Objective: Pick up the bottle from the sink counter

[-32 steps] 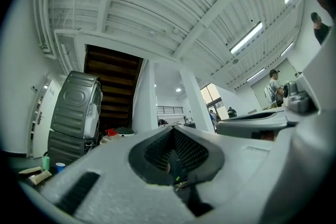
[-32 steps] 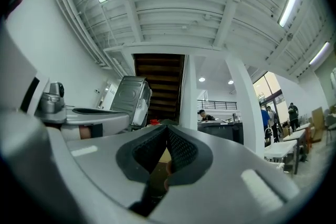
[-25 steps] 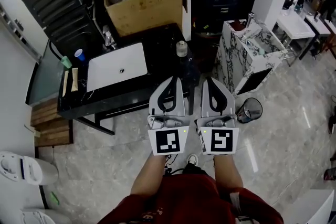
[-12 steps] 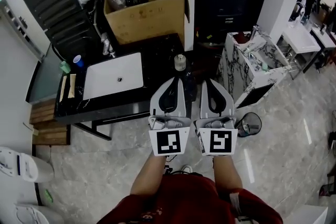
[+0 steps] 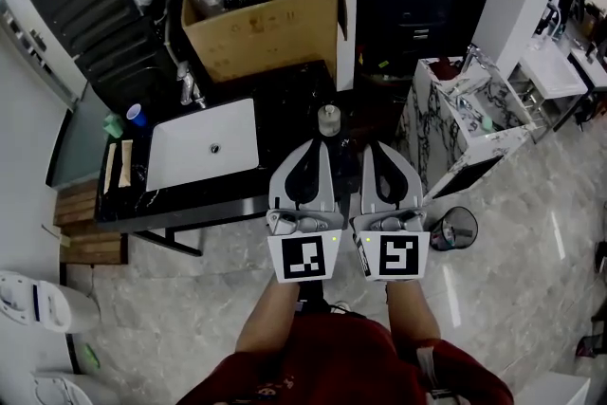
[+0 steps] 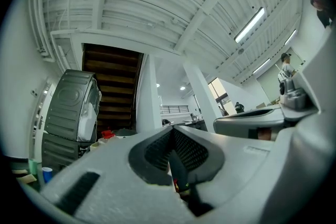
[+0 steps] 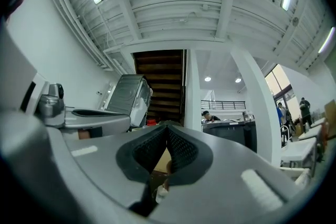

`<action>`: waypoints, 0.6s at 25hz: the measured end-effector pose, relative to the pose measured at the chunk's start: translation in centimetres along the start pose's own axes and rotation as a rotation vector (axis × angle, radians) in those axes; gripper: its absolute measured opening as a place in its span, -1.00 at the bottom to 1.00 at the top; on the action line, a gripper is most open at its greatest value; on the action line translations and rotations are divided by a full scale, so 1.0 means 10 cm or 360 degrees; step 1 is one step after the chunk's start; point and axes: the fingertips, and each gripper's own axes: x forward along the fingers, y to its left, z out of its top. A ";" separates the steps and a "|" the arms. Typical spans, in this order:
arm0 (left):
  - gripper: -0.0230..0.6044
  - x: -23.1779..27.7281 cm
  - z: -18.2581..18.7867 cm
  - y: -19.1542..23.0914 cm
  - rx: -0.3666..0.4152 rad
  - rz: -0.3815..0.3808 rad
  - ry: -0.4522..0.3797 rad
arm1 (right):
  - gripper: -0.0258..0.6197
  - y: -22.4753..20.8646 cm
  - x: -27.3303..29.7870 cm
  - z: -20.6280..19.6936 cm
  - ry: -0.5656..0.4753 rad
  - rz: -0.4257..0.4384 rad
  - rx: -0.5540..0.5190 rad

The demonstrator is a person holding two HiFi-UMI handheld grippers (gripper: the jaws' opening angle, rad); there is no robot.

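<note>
Approach step: left gripper and right gripper, both clenched empty, hang just short of the bottle standing on the black sink counter beside the basin; next, spread one gripper's jaws around it.

A glossy black sink counter carries a smooth white glazed basin, a shiny metal tap and a clear plastic bottle, beside a matt brown cardboard box and above polished grey marbled floor tiles.
</note>
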 end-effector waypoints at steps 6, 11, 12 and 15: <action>-0.92 0.46 -0.18 0.32 -0.0015 -0.0041 -0.0026 | -0.92 -0.02 0.57 -0.14 0.0012 -0.0034 -0.0041; -0.92 0.83 -0.31 0.66 0.0166 -0.0130 0.0003 | -0.91 0.02 1.08 -0.23 0.0011 -0.0075 -0.0049; -0.92 0.88 -0.34 0.75 0.0163 -0.0131 -0.0002 | -0.91 0.05 1.18 -0.25 0.0014 -0.0080 -0.0051; -0.92 1.04 -0.42 0.98 0.0149 -0.0132 -0.0008 | -0.91 0.10 1.44 -0.32 0.0024 -0.0104 -0.0057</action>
